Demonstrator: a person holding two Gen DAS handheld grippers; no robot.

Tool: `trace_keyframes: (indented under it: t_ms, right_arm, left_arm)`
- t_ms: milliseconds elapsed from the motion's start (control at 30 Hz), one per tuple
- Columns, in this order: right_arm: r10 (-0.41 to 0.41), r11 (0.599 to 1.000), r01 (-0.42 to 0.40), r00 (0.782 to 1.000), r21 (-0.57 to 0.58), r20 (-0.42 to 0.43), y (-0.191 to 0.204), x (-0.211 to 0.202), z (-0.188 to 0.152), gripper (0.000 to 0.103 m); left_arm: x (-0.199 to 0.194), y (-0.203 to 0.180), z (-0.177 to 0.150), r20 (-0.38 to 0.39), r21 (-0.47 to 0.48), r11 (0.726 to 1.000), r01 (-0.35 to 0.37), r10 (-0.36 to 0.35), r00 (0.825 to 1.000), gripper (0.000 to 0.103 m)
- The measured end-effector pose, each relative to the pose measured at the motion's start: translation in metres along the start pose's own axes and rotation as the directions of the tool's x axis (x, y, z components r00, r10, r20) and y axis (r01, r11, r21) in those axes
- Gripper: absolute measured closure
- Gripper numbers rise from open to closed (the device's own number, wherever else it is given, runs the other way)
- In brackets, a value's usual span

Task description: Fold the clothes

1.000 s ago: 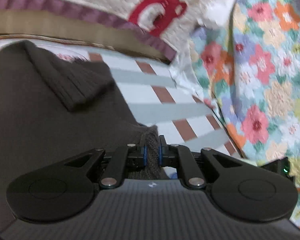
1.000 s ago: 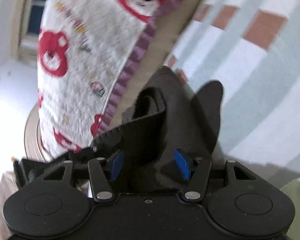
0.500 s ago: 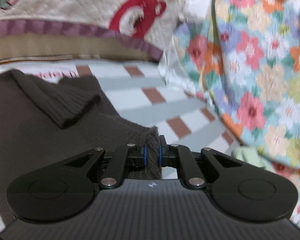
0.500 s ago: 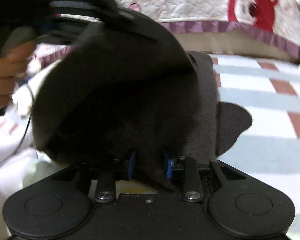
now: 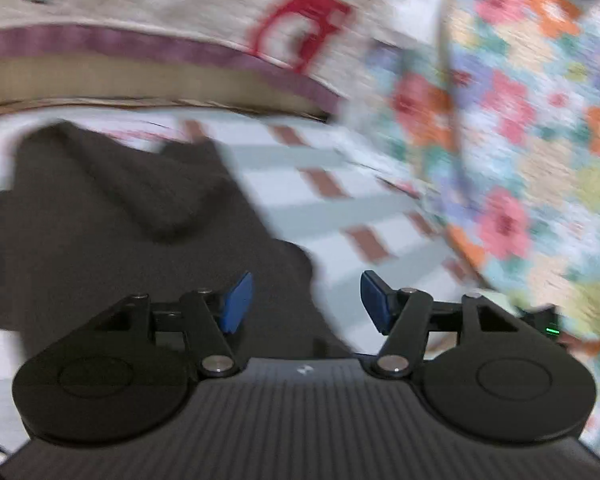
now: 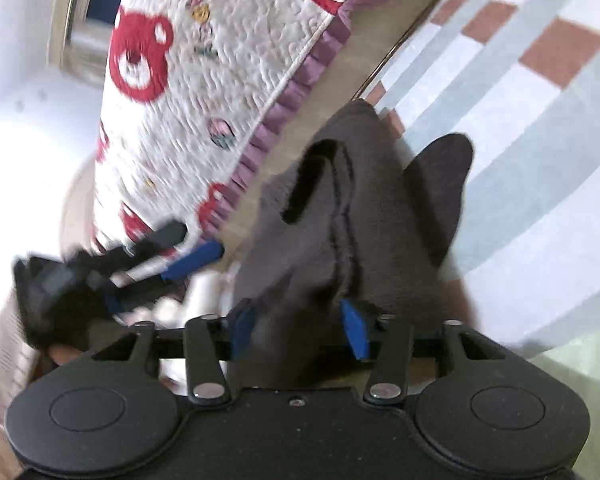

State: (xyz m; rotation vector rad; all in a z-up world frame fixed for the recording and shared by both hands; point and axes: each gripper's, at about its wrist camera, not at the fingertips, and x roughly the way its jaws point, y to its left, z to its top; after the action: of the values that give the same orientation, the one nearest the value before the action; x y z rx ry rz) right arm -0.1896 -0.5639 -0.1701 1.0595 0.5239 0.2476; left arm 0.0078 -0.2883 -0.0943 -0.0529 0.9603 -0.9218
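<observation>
Your dark grey knitted sweater lies partly doubled on the striped bedsheet, below the bear-print quilt. Your left gripper is spread, holding nothing; your right gripper stands parted around a raised bunch of sweater. You seem mid-fold: lay that bunch flat and square.
</observation>
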Motion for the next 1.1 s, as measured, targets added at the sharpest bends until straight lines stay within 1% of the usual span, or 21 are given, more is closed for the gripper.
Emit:
trace_keyframes:
  t_ms: [67, 133, 200, 233, 267, 300, 333, 367, 400, 467, 533, 567, 633, 667, 733, 800, 833, 900, 967, 1033, 1100]
  right_arm:
    - [0.046, 0.997, -0.047, 0.999, 0.057, 0.013, -0.001, 0.001, -0.001, 0.036]
    - [0.024, 0.990, -0.026, 1.000, 0.138, 0.017, -0.005, 0.013, -0.004, 0.035]
    - [0.010, 0.976, -0.018, 0.999, 0.217, 0.035, -0.009, 0.019, -0.011, 0.035]
    - [0.010, 0.974, -0.020, 0.999, 0.224, 0.045, -0.007, 0.022, -0.013, 0.035]
    - [0.001, 0.980, -0.008, 0.999, 0.199, 0.035, -0.001, 0.026, -0.014, 0.035]
    - [-0.009, 0.985, 0.005, 1.000, 0.173, 0.023, 0.006, 0.029, -0.015, 0.048]
    - [-0.039, 0.995, 0.039, 0.999, 0.095, -0.005, 0.018, 0.035, -0.013, 0.066]
    - [-0.089, 0.996, 0.089, 0.996, -0.016, -0.013, 0.036, 0.039, -0.012, 0.090]
    - [-0.141, 0.982, 0.138, 0.990, -0.129, -0.014, 0.054, 0.042, -0.011, 0.090]
    - [-0.125, 0.946, 0.155, 0.985, -0.284, 0.120, 0.096, 0.023, -0.006, 0.091]
    - [-0.137, 0.885, 0.228, 0.961, -0.406, 0.241, 0.129, 0.001, 0.000, 0.092]
    - [-0.202, 0.834, 0.309, 0.942, -0.456, 0.269, 0.138, 0.001, 0.001, 0.092]
    - [-0.311, 0.789, 0.401, 0.914, -0.465, 0.261, 0.124, 0.010, 0.001, 0.092]
    - [-0.351, 0.802, 0.417, 0.909, -0.429, 0.227, 0.108, 0.014, 0.001, 0.092]
    - [-0.433, 0.816, 0.453, 0.891, -0.359, 0.139, 0.073, 0.030, -0.005, 0.092]
    - [-0.412, 0.836, 0.428, 0.903, -0.343, 0.122, 0.063, 0.032, -0.017, 0.091]
    - [-0.400, 0.846, 0.415, 0.909, -0.335, 0.115, 0.058, 0.033, -0.023, 0.091]
    - [-0.409, 0.835, 0.424, 0.905, -0.350, 0.120, 0.063, 0.034, -0.027, 0.092]
    - [-0.423, 0.810, 0.434, 0.898, -0.394, 0.119, 0.062, 0.032, -0.031, 0.092]
    - [-0.437, 0.790, 0.445, 0.891, -0.421, 0.122, 0.060, 0.032, -0.031, 0.092]
    - [-0.447, 0.782, 0.455, 0.886, -0.425, 0.126, 0.059, 0.031, -0.032, 0.092]
  left_arm:
    - [-0.005, 0.013, -0.002, 0.015, -0.019, 0.997, -0.074, 0.074, 0.997, 0.046]
    - [-0.010, 0.027, -0.003, 0.029, -0.039, 0.988, -0.147, 0.148, 0.989, 0.046]
    - [-0.015, 0.040, -0.005, 0.041, -0.059, 0.974, -0.219, 0.222, 0.974, 0.046]
    - [-0.017, 0.047, -0.005, 0.046, -0.070, 0.964, -0.255, 0.258, 0.965, 0.046]
    - [-0.020, 0.054, -0.006, 0.051, -0.081, 0.954, -0.290, 0.294, 0.954, 0.046]
    - [-0.022, 0.060, -0.007, 0.056, -0.092, 0.942, -0.324, 0.330, 0.942, 0.046]
    - [-0.025, 0.067, -0.008, 0.060, -0.103, 0.928, -0.358, 0.365, 0.929, 0.046]
    - [-0.028, 0.070, -0.008, 0.071, -0.112, 0.921, -0.373, 0.382, 0.921, 0.046]
    - [-0.031, 0.069, -0.006, 0.089, -0.117, 0.922, -0.369, 0.379, 0.921, 0.046]
    - [-0.035, 0.061, 0.001, 0.140, -0.108, 0.932, -0.345, 0.358, 0.923, 0.046]
    - [-0.038, 0.052, 0.007, 0.188, -0.084, 0.943, -0.322, 0.332, 0.924, 0.044]
    - [-0.035, 0.047, 0.008, 0.190, -0.057, 0.946, -0.318, 0.323, 0.927, 0.044]
    - [-0.020, 0.042, 0.005, 0.140, -0.014, 0.944, -0.331, 0.329, 0.934, 0.044]
    - [-0.011, 0.041, 0.001, 0.116, 0.004, 0.938, -0.346, 0.344, 0.932, 0.044]
    - [0.004, 0.041, -0.009, 0.084, 0.038, 0.920, -0.391, 0.387, 0.918, 0.044]
    - [0.015, 0.041, -0.016, 0.063, 0.065, 0.905, -0.421, 0.417, 0.907, 0.044]
    - [0.014, 0.041, -0.016, 0.065, 0.069, 0.905, -0.419, 0.415, 0.907, 0.044]
    - [0.012, 0.044, -0.012, 0.054, 0.044, 0.913, -0.405, 0.403, 0.914, 0.043]
    - [0.011, 0.047, -0.011, 0.051, 0.020, 0.920, -0.393, 0.391, 0.919, 0.043]
    - [0.011, 0.047, -0.016, 0.062, 0.024, 0.921, -0.388, 0.386, 0.921, 0.043]
    - [0.012, 0.048, -0.018, 0.068, 0.023, 0.922, -0.386, 0.383, 0.921, 0.043]
